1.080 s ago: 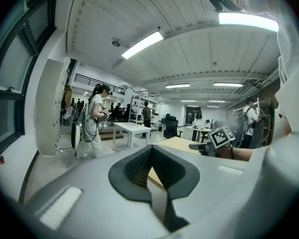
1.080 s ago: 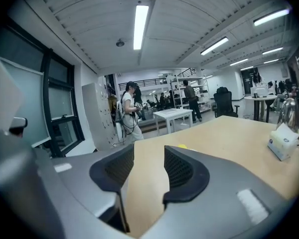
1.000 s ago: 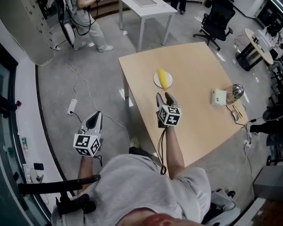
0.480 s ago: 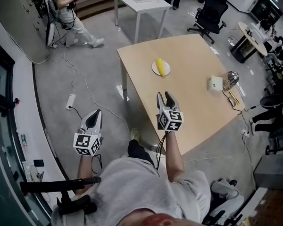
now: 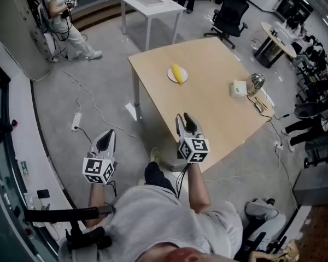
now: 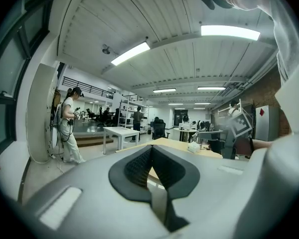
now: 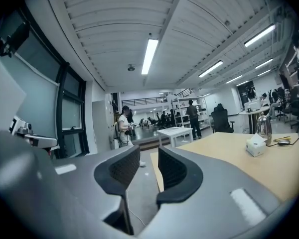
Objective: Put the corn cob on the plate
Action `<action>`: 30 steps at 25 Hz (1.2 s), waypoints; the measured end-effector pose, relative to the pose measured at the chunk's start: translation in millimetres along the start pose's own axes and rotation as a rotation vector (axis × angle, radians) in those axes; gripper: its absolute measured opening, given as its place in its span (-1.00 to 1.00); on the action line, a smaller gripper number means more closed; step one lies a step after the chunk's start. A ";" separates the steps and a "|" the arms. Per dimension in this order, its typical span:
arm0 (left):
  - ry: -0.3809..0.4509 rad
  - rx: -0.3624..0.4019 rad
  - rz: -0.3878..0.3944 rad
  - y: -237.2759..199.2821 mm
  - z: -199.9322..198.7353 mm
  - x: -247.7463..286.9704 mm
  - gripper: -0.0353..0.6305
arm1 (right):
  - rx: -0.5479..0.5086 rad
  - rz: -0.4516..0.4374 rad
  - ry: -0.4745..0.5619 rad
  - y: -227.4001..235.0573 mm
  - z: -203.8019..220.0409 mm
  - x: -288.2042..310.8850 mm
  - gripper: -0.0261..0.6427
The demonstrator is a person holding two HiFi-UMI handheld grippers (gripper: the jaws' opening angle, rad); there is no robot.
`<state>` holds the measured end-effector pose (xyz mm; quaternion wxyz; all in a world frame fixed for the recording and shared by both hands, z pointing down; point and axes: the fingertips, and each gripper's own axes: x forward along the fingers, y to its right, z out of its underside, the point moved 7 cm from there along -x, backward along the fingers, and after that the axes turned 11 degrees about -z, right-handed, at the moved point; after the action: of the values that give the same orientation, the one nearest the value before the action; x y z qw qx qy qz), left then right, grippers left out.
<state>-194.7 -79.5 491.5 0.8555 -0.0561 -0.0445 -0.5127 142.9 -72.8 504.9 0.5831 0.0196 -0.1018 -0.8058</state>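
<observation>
Corn cob (image 5: 177, 72) lies on the plate (image 5: 171, 79) near the table's (image 5: 218, 113) far left corner, job seemingly done; the empty right gripper (image 5: 185, 117) has pulled back, jaws closing, left gripper (image 5: 106, 135) closed on nothing

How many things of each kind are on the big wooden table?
Corn cob: 1
Plate: 1
White box: 1
Shiny metal pot: 1
Small thing near the edge, too small to name: 1
Total: 5
</observation>
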 end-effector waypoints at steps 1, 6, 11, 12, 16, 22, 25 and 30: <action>0.007 0.000 0.004 1.8 -1.5 -4.5 -0.83 | 0.004 0.003 0.008 -4.4 -0.9 -7.4 -0.57; 0.025 -0.008 0.018 8.1 -1.1 -24.4 -0.83 | 0.012 0.028 0.013 -25.6 7.4 -38.5 -0.74; 0.038 -0.018 0.025 14.5 0.1 -42.1 -0.83 | 0.014 0.039 0.026 -47.1 13.9 -63.8 -0.90; 0.043 -0.020 0.025 15.2 0.0 -44.7 -0.83 | 0.006 0.037 0.030 -51.1 14.7 -67.5 -0.90; 0.056 -0.023 0.024 16.6 0.8 -56.8 -0.83 | -0.026 0.030 0.034 -66.7 20.3 -81.2 -0.90; 0.063 -0.029 0.018 15.2 2.5 -64.8 -0.83 | -0.048 -0.008 -0.003 -81.2 34.0 -92.4 -0.91; 0.065 -0.031 0.015 14.9 2.4 -67.8 -0.83 | -0.073 -0.015 -0.016 -85.1 36.9 -95.6 -0.91; 0.071 -0.033 0.017 17.1 3.9 -72.7 -0.83 | -0.073 -0.025 -0.003 -87.9 33.1 -96.2 -0.91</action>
<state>-213.8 -7.6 484.8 0.8597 -0.0525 -0.0052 -0.5080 86.4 49.0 512.5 0.5731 -0.0018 -0.0730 -0.8162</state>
